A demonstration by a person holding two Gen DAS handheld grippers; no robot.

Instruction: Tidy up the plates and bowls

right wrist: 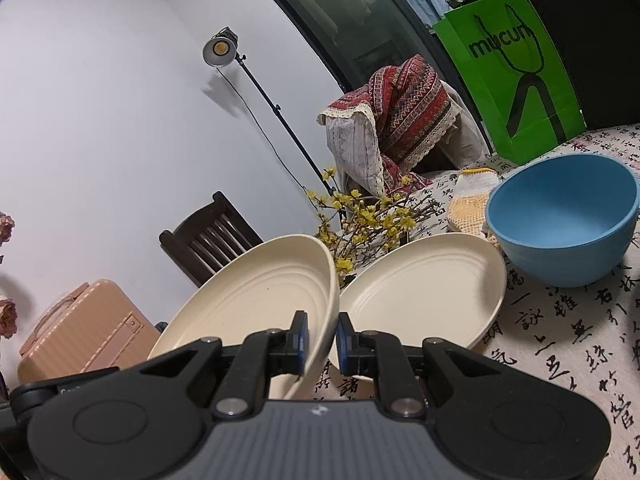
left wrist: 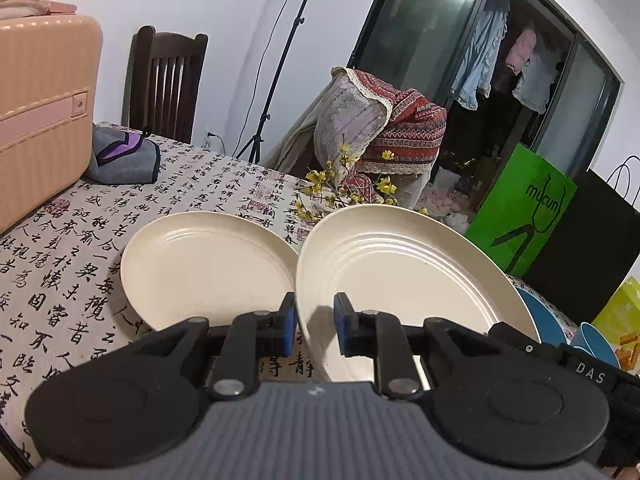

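- Cream raised plate (left wrist: pixel 404 276): rim clamped between the pads of my left gripper (left wrist: pixel 315 326), tilted, lifted clear of the calligraphy tablecloth (left wrist: pixel 60 280).
- My right gripper (right wrist: pixel 321 338) clenches the same plate's rim.
- Second cream plate (left wrist: pixel 208 268) lies flat just beside the raised plate.
- Blue bowl (right wrist: pixel 560 216) stands near the raised plate, upright.

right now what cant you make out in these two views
- Left wrist view: lifted plate hides most of the blue bowl.
- Left wrist view: snack pack cut off by the right edge.
- Right wrist view: lifted plate hides part of the suitcase; tool body hides both plates' near rims.
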